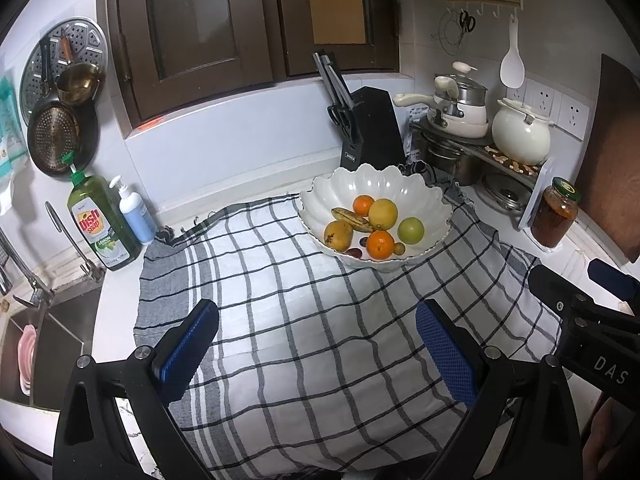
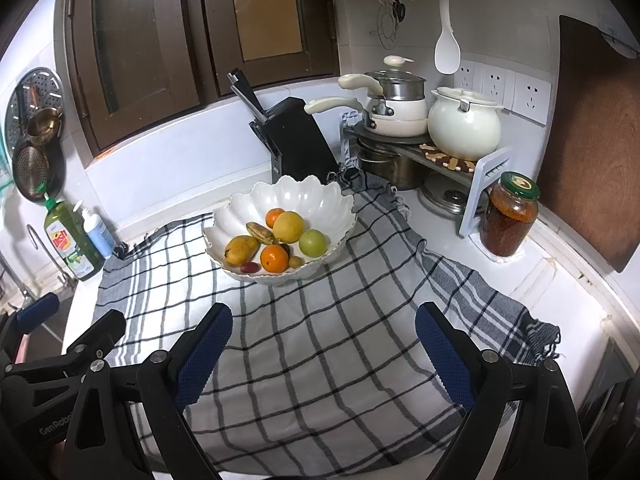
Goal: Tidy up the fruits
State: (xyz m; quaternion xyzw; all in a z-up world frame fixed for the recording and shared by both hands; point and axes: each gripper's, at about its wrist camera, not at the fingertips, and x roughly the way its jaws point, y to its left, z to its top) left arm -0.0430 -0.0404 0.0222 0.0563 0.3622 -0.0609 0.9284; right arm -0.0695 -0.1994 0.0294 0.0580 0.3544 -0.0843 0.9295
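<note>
A white scalloped bowl [image 1: 432, 196] [image 2: 240, 216] stands on a checked cloth [image 1: 300, 320] [image 2: 320, 340] at its far side. It holds a mango [image 1: 338, 235] [image 2: 241, 249], a small banana [image 1: 352, 219] [image 2: 260, 232], two oranges [image 1: 380, 245] [image 2: 274, 258], a yellow lemon [image 1: 383, 213] [image 2: 288, 226], a green fruit [image 1: 411, 230] [image 2: 313, 242] and small dark fruits. My left gripper [image 1: 316, 320] is open and empty over the cloth, short of the bowl. My right gripper [image 2: 324, 320] is open and empty, also short of the bowl.
A black knife block [image 1: 370, 128] [image 2: 300, 136] stands behind the bowl. A rack with white pots [image 1: 520, 132] [image 2: 464, 124] and a pickle jar [image 1: 554, 212] [image 2: 508, 216] are at the right. A dish soap bottle [image 1: 100, 224] [image 2: 70, 240] and the sink [image 1: 52, 332] are at the left.
</note>
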